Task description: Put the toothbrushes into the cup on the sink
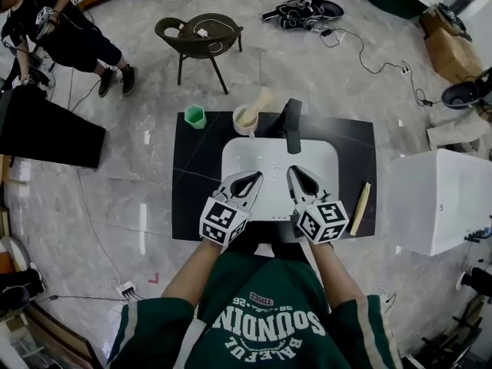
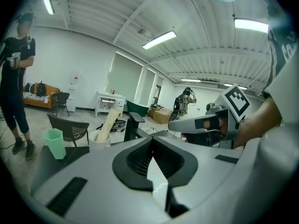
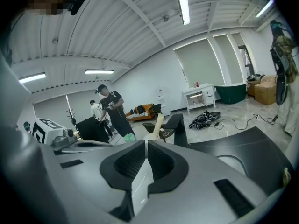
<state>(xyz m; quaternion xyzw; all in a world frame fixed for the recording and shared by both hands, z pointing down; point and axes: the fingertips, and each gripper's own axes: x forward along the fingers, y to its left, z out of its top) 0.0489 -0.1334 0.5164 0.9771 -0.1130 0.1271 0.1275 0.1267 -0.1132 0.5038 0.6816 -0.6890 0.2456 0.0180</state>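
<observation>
The wearer's green shirt [image 1: 261, 314] fills the bottom of the head view, with both forearms reaching out over the table [image 1: 198, 198]. The left claw [image 1: 256, 177] and right claw [image 1: 293, 171] hang side by side above the near half of the sink [image 1: 250, 154]. Each has its jaws together, with nothing between them.

The table is black and stands on a glossy grey stone floor [image 1: 138, 198], and the white sink is set into its middle. A black tap [image 1: 291, 125] rises at the back rim.

Just left of the tap stands the white cup [image 1: 244, 121]. Pale toothbrushes [image 1: 262, 98] stand in it, leaning right. A green cup [image 1: 195, 116] sits at the table's back left corner; its inside cannot be seen. A wooden strip [image 1: 360, 207] lies along the right edge; what it is cannot be told.

Beyond are a brown chair [image 1: 201, 37], a dark bag [image 1: 304, 12], loose cables [image 1: 369, 64] and a person in black [image 1: 65, 29]. A white box [image 1: 442, 198] is cut off at the right.
</observation>
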